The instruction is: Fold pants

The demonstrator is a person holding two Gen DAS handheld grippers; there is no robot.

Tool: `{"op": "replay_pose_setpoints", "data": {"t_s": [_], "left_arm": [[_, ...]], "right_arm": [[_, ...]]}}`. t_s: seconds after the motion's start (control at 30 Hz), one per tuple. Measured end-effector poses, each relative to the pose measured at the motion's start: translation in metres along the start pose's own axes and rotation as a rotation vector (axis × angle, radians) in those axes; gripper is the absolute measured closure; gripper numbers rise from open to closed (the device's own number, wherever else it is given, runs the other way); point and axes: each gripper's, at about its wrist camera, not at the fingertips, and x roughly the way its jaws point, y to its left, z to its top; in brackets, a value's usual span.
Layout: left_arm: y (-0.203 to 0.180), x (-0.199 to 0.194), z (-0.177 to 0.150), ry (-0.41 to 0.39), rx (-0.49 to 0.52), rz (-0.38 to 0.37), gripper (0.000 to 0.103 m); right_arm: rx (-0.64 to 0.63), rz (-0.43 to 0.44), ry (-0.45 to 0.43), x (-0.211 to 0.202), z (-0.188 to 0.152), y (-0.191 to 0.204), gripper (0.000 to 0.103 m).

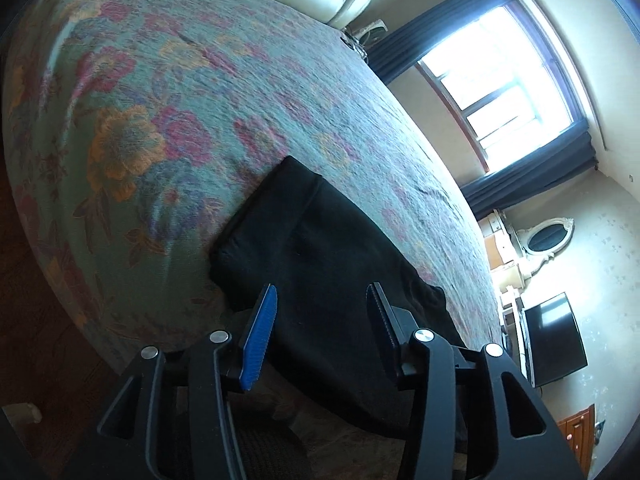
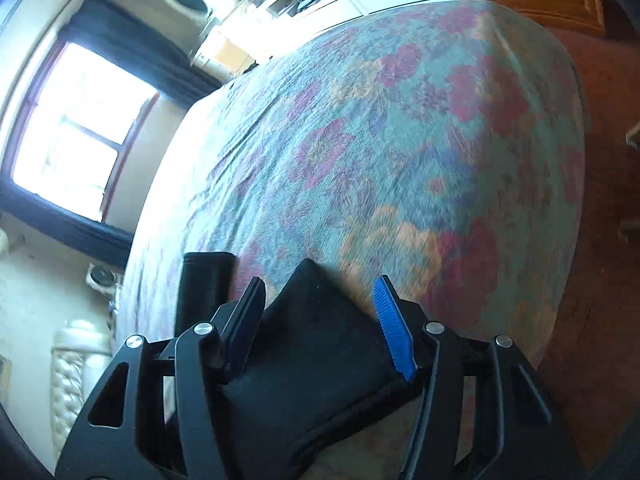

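A floral bed point(image 1: 168, 92) spreads ahead of both tongs, the folded black pants point(image 1: 320, 240) lying flat on it just beyond and beneath them, while the left tongs point(image 1: 322, 296) and right tongs point(image 2: 320, 290) stand about half open, gripping nothing.

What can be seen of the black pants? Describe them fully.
The black pants are a soft, matte, knit-looking fabric, folded into a compact layered rectangle with a seam crossing the top. They lie flat near the edge of the floral bedspread. Neither the left gripper nor the right gripper grips them; both stand open above the fabric.
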Motion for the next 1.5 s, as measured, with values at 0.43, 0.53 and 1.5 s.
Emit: {"op": "replay_pose_setpoints", "data": {"t_s": [0.43,0.53,1.5], "left_arm": [[-0.116,0.101,-0.058,0.259,0.242,-0.083,0.043],[-0.125,0.116,-0.064,0.270,0.230,-0.090,0.043],[-0.144,0.136,-0.089,0.260,0.333,-0.184,0.016]], "right_arm": [[-0.566,-0.016,0.246,0.058,-0.008,0.052,0.094],[-0.662,-0.036,0.152,0.043,0.002,0.067,0.095],[-0.257,0.093,0.263,0.161,-0.011,0.152,0.056]]}}
